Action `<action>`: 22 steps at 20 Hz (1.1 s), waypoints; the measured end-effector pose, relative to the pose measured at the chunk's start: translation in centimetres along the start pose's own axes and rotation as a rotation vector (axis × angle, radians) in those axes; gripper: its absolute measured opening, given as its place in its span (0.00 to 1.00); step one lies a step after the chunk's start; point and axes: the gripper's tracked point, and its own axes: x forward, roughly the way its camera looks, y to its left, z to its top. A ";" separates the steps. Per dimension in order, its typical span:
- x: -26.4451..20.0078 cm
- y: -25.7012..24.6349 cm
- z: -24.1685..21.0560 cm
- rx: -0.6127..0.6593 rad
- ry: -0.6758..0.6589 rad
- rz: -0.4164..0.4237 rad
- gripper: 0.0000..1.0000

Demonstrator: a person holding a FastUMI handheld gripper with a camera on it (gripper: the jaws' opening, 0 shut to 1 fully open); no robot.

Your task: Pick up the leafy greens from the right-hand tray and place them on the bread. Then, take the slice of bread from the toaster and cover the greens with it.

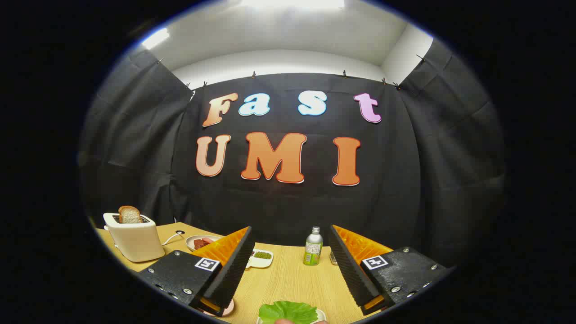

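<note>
Hanging above the pale wooden tabletop (288, 281), the hand-held two-finger gripper (290, 265) has its black ridged fingers (231, 265) spread wide apart, pinching nothing, with bare wood showing between them. The crinkled bright green leafy greens (288, 311) lie on a small white tray (320, 315) at the near edge of the table, just below the gap between the fingers and not touching either one; something small and blurred sits at the leaf's nearest edge, and I cannot tell what it is. Far to the left stands a cream-coloured boxy toaster (135, 239) with a browned slice of bread (129, 214) sticking upright out of its slot, and a white cord (173, 236) trails from it across the table. Just right of the toaster, partly hidden behind the left finger, is a round white plate holding red pieces (201, 242). Beyond the fingers, a small white dish of dark green bits (261, 257) rests beside the left finger, and a silver-capped bottle with a green label (313, 246) stands upright close to the right finger. A pinkish rounded edge (227, 310) peeks from under the left finger's near end.
</note>
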 end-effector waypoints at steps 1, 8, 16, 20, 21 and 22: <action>0.0 0.1 0.0 0.002 -0.001 0.002 0.99; 0.0 0.3 -0.3 0.017 0.006 0.016 0.99; -0.1 0.3 -1.6 0.033 0.032 0.021 0.99; -0.5 0.3 -2.2 0.033 0.040 0.034 0.99; -0.6 0.3 -2.4 0.040 0.044 0.035 0.99; -0.6 0.3 -2.7 0.050 0.047 0.038 0.99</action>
